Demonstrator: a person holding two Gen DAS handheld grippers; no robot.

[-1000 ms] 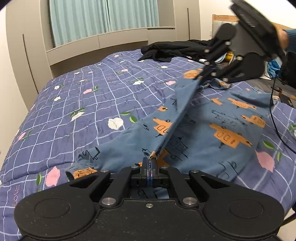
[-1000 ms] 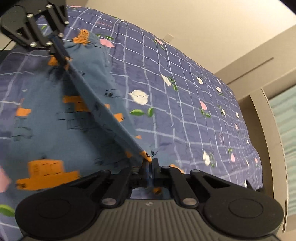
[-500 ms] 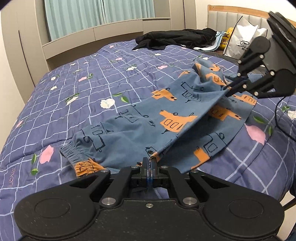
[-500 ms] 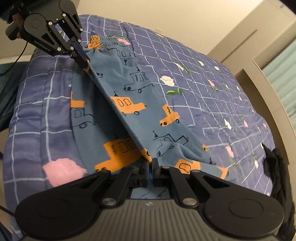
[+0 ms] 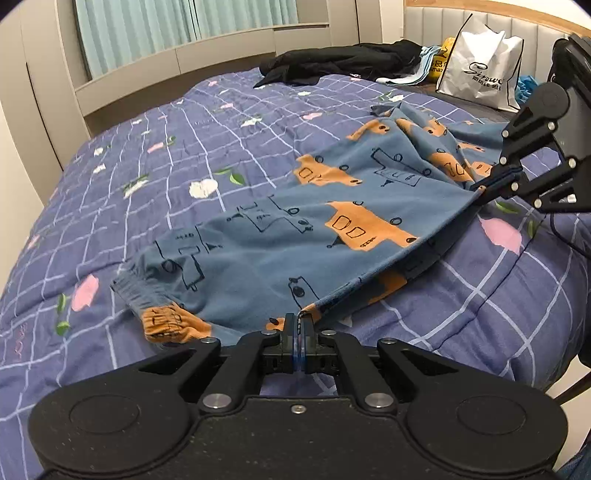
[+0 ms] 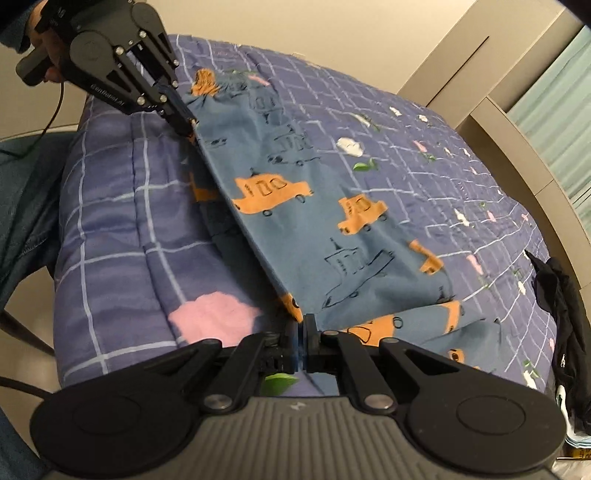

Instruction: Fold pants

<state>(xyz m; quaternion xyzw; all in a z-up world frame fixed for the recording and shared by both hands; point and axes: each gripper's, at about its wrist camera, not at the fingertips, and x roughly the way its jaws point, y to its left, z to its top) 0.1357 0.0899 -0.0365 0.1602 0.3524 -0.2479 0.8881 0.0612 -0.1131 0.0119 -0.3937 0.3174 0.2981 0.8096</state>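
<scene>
Blue pants (image 5: 280, 236) with orange and outlined cars lie on a purple checked bedspread (image 5: 166, 158). My left gripper (image 5: 298, 325) is shut on the near edge of the pants, close to the cuff end (image 5: 162, 317). My right gripper (image 6: 302, 325) is shut on the same edge at the other end and also shows in the left wrist view (image 5: 484, 192). The edge runs taut between them, just above the bed. The left gripper shows in the right wrist view (image 6: 188, 125). The pants (image 6: 314, 221) drape away from the held edge onto the bed.
A black garment (image 5: 340, 62) and a white paper bag (image 5: 480, 62) lie at the head of the bed. A grey window ledge with teal curtains (image 5: 184, 26) runs along the far side. The bed's near edge (image 6: 74, 229) drops off beside both grippers.
Both grippers have carried the held edge of the pants back toward the near side of the bed and lower. The raised fabric has come down and spread flat over the other layer.
</scene>
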